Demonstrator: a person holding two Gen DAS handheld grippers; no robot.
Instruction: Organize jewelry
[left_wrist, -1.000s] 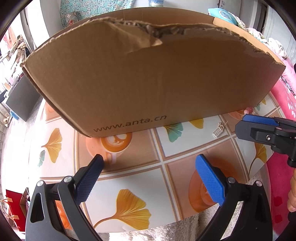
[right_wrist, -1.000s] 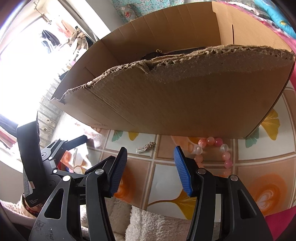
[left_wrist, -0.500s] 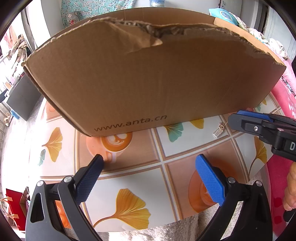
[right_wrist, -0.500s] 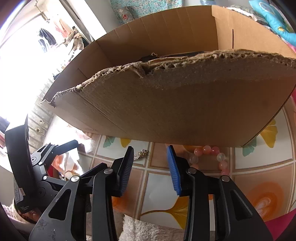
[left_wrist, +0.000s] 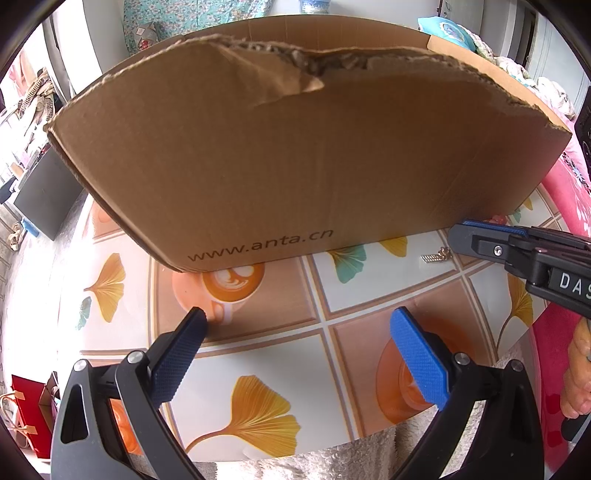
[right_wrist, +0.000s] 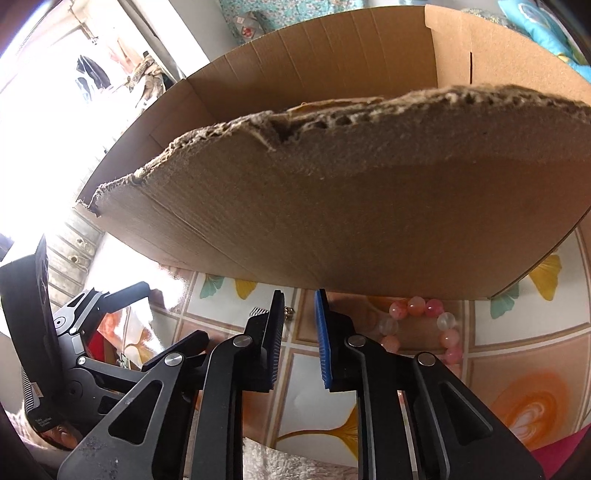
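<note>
A small silver jewelry piece (left_wrist: 436, 255) lies on the tiled tablecloth just in front of the cardboard box (left_wrist: 295, 147). In the right wrist view the silver piece (right_wrist: 289, 313) shows partly in the narrow gap of my right gripper (right_wrist: 299, 325); the rest is hidden behind the left finger. Those jaws are closing, and the pads do not visibly press on it. A pink bead bracelet (right_wrist: 417, 321) lies against the box, right of that gripper. My left gripper (left_wrist: 299, 354) hovers open over the table with nothing between its fingers.
The tall box wall (right_wrist: 351, 203) stands right behind the jewelry, its top edge torn. A person's hand (left_wrist: 580, 373) is at the right edge. A fluffy white cloth (left_wrist: 332, 458) lines the table's near edge. A red bag (left_wrist: 26, 413) stands below left.
The right gripper's jaws have narrowed from wide apart to a slim gap and slid toward the silver piece near the box. The left gripper has not moved.
</note>
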